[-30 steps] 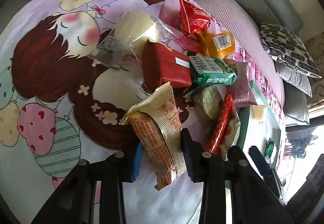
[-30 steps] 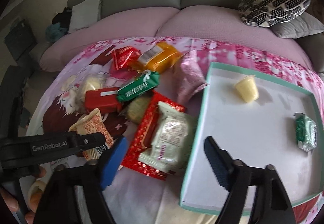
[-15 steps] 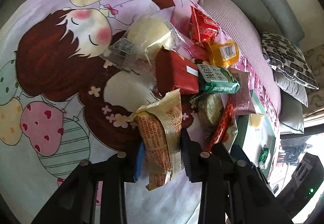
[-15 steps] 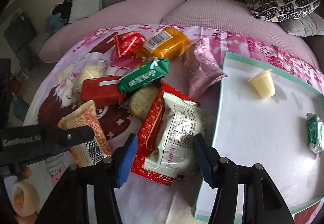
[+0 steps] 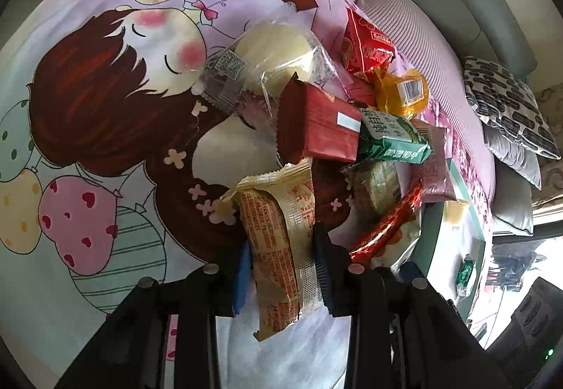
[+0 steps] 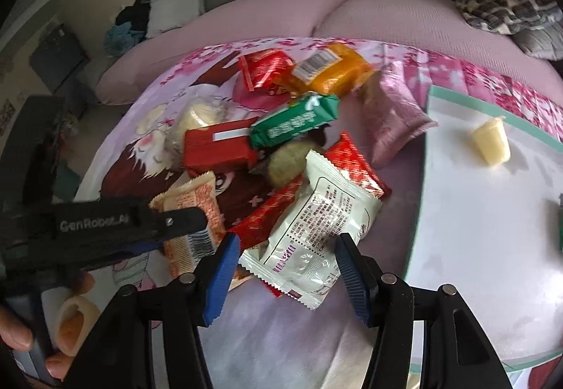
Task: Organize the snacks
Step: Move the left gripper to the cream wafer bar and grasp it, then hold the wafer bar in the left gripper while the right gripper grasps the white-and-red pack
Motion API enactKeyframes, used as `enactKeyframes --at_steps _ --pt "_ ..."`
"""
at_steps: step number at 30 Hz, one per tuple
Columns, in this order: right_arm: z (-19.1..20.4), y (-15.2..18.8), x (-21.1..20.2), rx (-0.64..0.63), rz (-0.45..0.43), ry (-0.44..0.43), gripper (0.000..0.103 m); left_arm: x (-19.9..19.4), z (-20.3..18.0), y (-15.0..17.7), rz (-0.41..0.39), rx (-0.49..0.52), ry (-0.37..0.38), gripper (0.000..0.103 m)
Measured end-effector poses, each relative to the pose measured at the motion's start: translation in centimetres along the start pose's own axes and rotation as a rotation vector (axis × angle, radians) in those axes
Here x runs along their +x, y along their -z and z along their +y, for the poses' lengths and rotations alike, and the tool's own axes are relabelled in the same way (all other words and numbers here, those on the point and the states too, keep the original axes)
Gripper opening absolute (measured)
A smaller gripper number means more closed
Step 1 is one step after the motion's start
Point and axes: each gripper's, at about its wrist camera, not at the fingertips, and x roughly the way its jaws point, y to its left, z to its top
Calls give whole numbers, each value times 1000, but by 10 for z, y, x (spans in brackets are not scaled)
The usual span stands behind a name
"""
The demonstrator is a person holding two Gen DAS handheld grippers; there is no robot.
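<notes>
**Grippers at the snack pile, one loaded**

Left gripper [image 5: 281, 269]: pinched on the tan wafer pack [image 5: 278, 237], gripped near its lower end so the pack stands clear of the heap.

Right gripper [image 6: 286, 271]: jaws lately narrowed, set either side of the white pack [image 6: 316, 234]; firm contact cannot be told.

Loose stock on the cartoon blanket [image 5: 88, 142]: red pack [image 6: 218, 150], green pack [image 6: 295, 125], orange pack [image 6: 330, 72].

Tray [image 6: 457, 213], beside the pile: jelly cup [image 6: 491, 142] already placed; likely the sorting destination.
</notes>
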Motion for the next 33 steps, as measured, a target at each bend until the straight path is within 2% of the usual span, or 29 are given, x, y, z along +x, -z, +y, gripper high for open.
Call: enactKeyframes --at_steps 5,14,22,27,30,33 --pt "-10 -2 -2 44 -12 31 59 0 -1 -1 2 -4 -2 35" --pt "-7 2 1 12 25 32 61 2 5 -2 10 -22 9 35" --pt "-7 5 0 37 54 -74 61 15 -8 -1 35 33 -26 39" --pt "-10 5 -2 67 49 -125 61 9 -9 -1 -2 30 -38 34" --pt "-13 3 -4 79 38 -89 61 1 -6 -2 -37 25 -67 34" --pt "-15 -1 -8 69 6 -47 61 -1 -5 -2 -37 10 -56 34"
